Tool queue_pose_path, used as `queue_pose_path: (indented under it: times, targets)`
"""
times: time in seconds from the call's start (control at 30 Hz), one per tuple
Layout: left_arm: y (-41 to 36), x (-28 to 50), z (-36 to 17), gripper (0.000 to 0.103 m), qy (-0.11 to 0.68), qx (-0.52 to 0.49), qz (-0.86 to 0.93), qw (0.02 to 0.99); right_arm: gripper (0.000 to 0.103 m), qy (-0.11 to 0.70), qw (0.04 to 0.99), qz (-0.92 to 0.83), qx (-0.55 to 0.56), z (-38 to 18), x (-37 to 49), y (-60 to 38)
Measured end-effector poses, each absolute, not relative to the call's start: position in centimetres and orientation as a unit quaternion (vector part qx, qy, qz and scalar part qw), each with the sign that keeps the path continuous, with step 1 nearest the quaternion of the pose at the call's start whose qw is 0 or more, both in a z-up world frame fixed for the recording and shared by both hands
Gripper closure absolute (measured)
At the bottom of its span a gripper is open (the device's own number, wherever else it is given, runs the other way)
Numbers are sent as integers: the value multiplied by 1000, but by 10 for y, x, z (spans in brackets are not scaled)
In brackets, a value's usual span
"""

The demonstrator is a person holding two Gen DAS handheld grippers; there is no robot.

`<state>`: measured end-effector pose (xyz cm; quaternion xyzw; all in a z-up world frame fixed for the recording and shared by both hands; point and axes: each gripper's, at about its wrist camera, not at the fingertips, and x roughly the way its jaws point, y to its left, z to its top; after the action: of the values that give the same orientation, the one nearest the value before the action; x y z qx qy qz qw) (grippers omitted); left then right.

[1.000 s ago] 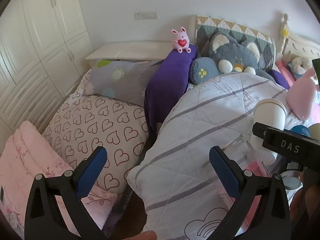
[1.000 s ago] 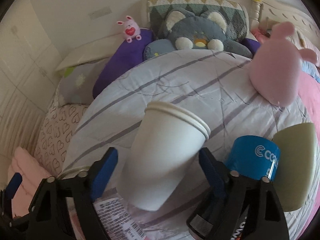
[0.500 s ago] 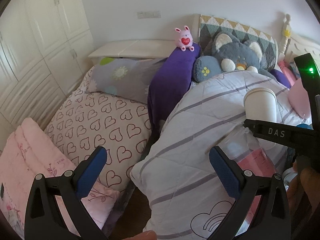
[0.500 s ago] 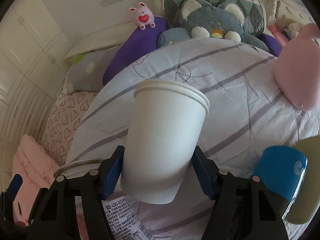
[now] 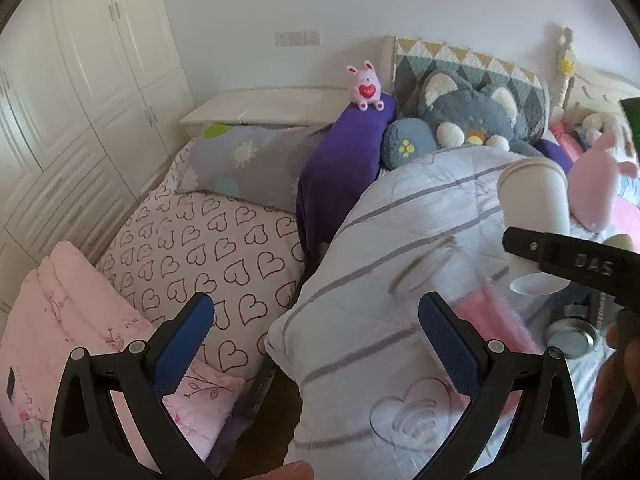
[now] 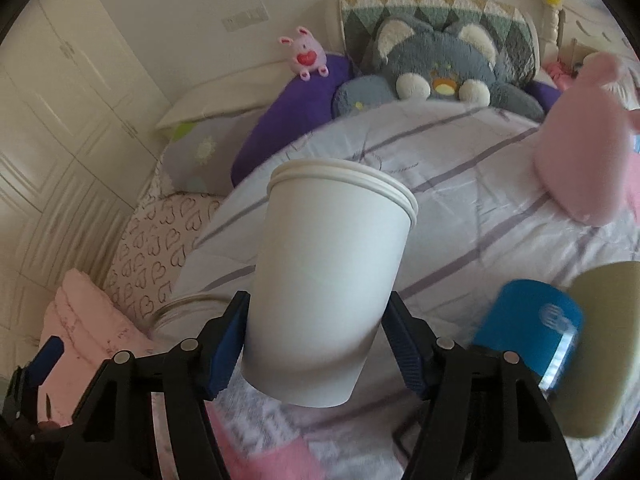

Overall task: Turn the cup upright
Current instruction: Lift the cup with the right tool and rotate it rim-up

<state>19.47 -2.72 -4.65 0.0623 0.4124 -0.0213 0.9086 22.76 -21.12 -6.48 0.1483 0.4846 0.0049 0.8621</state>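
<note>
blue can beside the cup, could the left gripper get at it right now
Probably not easily: the blue can sits beyond the right gripper, which is clamped on the white cup, while the open left gripper hangs over the quilt's far side.

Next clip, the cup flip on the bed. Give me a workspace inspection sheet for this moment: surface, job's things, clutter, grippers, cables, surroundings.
Surface: striped quilt on a bed.
Job's things: white paper cup, rim up, slightly tilted, off the quilt.
Clutter: blue can; pink plush; grey cat plush; small pink bunny.
Grippers: right gripper shut on the cup's lower half; left gripper open, holding nothing.
Cables: nothing seen.
Surroundings: white wardrobe; heart-print pillow.
</note>
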Motion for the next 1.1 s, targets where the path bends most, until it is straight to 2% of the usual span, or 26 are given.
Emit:
queue_pose_path:
  times: [0.23,0.47,0.7,0.87,0.97,1.0,1.07,1.1]
  targets:
    - [-33,139,-12,0,384,61,-38,921,36,445,887,6,126,-9,154,-214]
    - [-43,69,0,0,376,65,-54,923,36,438,893,-4,106,6,61,-226]
    - [-51,12,-14,0,391,91,-42,915,36,474,874,-6,107,-34,-4,-236]
    - [-52,-14,-23,0,407,100,-30,907,36,521,846,0,113,-93,4,-238]
    - [-51,-22,-20,0,407,106,-25,907,36,524,844,5,111,-108,13,-235]
    - [-52,-24,-19,0,405,107,-24,908,33,529,842,5,105,-110,15,-234]
    - [-52,-30,-15,0,401,107,-23,909,19,527,845,2,92,-108,15,-231]
    - [-53,-32,-13,0,401,107,-24,910,19,523,848,5,91,-105,13,-231]
